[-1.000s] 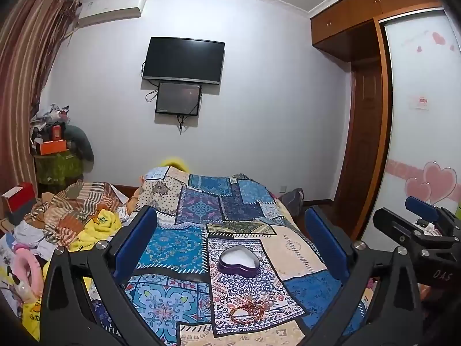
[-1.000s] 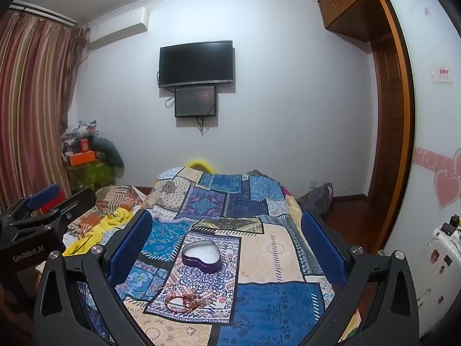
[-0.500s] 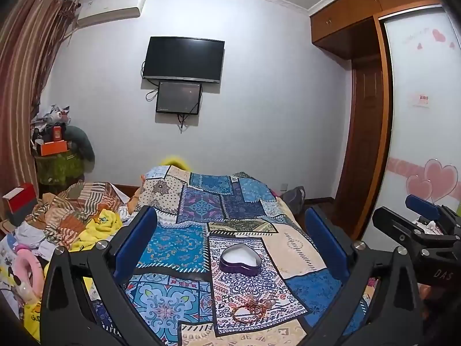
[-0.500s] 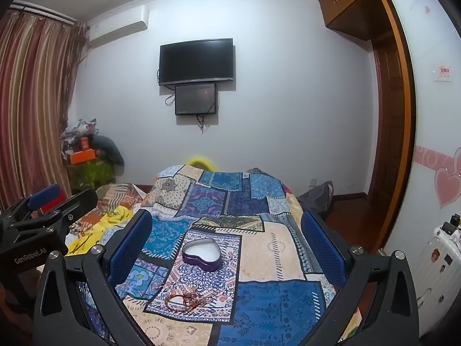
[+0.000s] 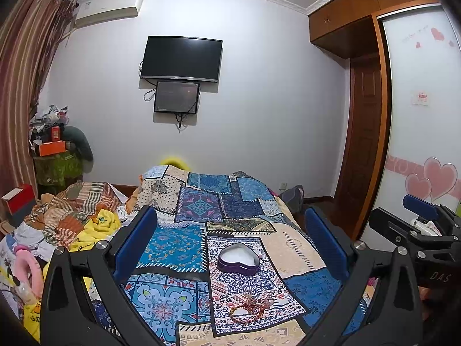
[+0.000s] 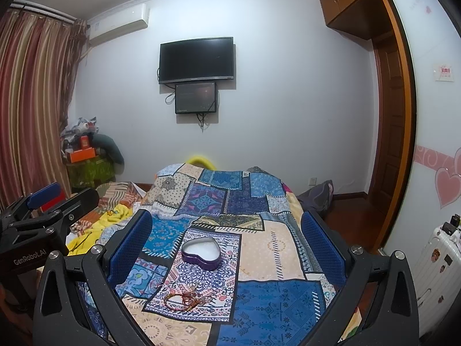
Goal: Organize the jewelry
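A purple heart-shaped tin [image 5: 238, 260] with a white inside lies open on the patchwork bedspread [image 5: 184, 245]; it also shows in the right wrist view [image 6: 201, 250]. A tangle of red and gold bracelets [image 5: 251, 308] lies on the spread just in front of the tin, also in the right wrist view [image 6: 185, 299]. My left gripper [image 5: 230, 245] is open and empty, held above the bed. My right gripper [image 6: 226, 248] is open and empty too, level with it. Each gripper shows at the side of the other's view.
A heap of clothes and toys [image 5: 72, 225] lies left of the bed. A wardrobe with a sliding door [image 5: 417, 115] stands on the right, a white suitcase [image 6: 435, 262] beside it. A TV [image 5: 181, 57] hangs on the far wall.
Both grippers have drifted very slightly; the scene sits almost the same in both views. Nothing was taken hold of or let go.
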Demonstrator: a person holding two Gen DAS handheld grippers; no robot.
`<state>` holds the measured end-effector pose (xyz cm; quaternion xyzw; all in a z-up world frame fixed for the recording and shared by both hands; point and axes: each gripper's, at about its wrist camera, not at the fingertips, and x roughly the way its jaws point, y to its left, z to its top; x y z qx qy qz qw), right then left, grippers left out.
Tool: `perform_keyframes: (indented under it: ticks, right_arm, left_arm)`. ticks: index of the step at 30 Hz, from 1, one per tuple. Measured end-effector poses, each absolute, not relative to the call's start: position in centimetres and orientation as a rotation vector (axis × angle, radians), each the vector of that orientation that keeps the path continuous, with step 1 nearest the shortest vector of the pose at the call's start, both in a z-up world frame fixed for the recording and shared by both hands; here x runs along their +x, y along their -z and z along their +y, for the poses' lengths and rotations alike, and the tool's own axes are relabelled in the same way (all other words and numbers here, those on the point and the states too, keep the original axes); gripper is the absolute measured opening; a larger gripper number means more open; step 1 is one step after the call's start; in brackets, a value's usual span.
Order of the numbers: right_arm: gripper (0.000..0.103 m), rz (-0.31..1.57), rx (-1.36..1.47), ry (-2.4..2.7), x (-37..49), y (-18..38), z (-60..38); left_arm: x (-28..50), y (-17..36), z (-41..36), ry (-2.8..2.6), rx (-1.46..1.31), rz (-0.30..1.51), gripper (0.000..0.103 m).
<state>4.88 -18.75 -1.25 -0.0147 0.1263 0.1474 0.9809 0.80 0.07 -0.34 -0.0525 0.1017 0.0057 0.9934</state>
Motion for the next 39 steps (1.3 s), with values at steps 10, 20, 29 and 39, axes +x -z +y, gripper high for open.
perform_keyframes:
  ticks: [10, 20, 29, 39]
  right_arm:
    - [0.102, 0.258, -0.032, -0.296, 4.81, 1.58, -18.64]
    - [0.102, 0.258, -0.029, -0.295, 4.90, 1.65, -18.80]
    - [0.102, 0.260, -0.027, -0.296, 5.00, 1.74, -18.85]
    - [0.102, 0.268, -0.026, -0.295, 4.97, 1.81, -18.97]
  left_arm:
    - [0.98, 0.38, -0.09, -0.006, -0.108, 0.207, 0.103]
    - [0.98, 0.43, -0.06, -0.006, -0.107, 0.207, 0.103]
    - [1.10, 0.48, -0.14, -0.003, -0.107, 0.208, 0.103]
    - [1.29, 0.72, -0.09, -0.003, -0.108, 0.212, 0.103]
